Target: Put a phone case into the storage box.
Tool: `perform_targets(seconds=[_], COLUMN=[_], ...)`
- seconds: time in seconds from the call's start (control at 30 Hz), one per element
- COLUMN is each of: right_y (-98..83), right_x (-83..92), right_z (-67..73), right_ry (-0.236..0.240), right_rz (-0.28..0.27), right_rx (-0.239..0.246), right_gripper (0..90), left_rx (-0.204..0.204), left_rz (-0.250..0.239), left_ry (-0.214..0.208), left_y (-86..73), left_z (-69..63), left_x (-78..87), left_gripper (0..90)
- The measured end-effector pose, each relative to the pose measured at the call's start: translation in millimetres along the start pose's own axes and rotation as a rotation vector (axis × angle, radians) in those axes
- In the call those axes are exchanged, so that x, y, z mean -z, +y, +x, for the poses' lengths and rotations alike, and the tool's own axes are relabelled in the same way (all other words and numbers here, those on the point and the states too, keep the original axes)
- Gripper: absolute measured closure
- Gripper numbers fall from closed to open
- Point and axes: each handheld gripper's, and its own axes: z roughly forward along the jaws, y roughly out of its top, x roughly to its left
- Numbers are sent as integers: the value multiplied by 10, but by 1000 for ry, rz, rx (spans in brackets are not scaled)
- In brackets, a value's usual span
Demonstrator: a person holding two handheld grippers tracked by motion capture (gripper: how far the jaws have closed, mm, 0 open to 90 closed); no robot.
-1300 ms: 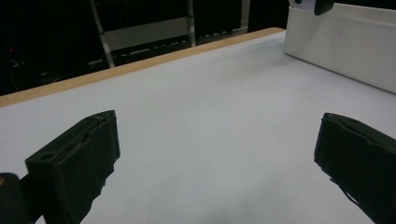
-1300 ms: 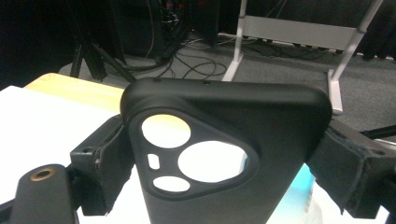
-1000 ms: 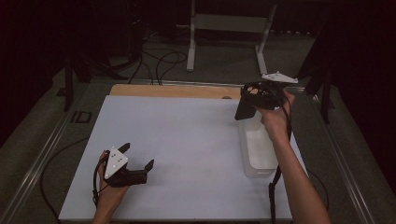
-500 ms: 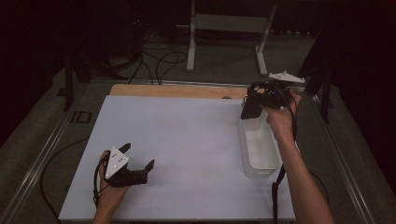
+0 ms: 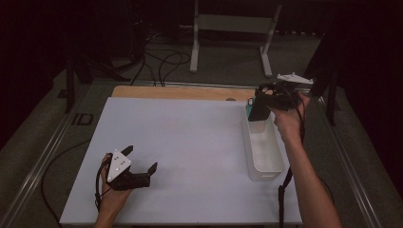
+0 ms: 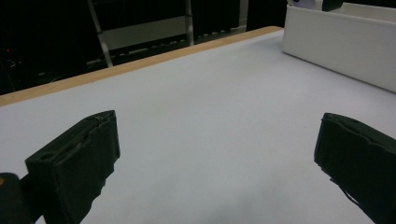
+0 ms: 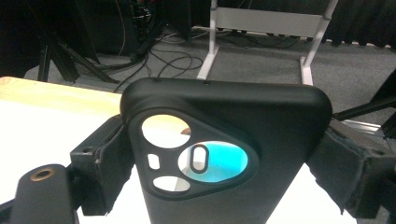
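No brand or writing can be read on anything. In the high view, the right tongs (image 5: 259, 108) are held above the far end of the white rectangular plastic bin (image 5: 264, 154), near the far right corner of the white counter (image 5: 190, 142), clamped on a black phone case with camera cut-outs (image 5: 258, 109); the forearm is stretched forward. The left tongs (image 5: 140, 163) are rested near the front left corner, spread apart and holding nothing.

In the left gripper view, wide-parted jaws are seen over bare counter.

In the right gripper view, the case (image 7: 224, 154) is gripped by its two sides, upright.
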Motion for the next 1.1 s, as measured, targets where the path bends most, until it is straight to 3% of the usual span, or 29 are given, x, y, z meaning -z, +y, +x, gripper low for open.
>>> perform_targets(seconds=[0.53,1.1], right_y=[-134,-293], right_x=[-169,-337], right_z=[-32,22], right_ry=[-27,-40], right_rz=[49,93], right_rx=[-9,-7], right_gripper=[135,135], left_rx=[1,0], left_rz=[-4,-7], left_ry=[2,1], left_y=[2,5], left_z=[10,9], left_x=[8,15], left_gripper=[7,7])
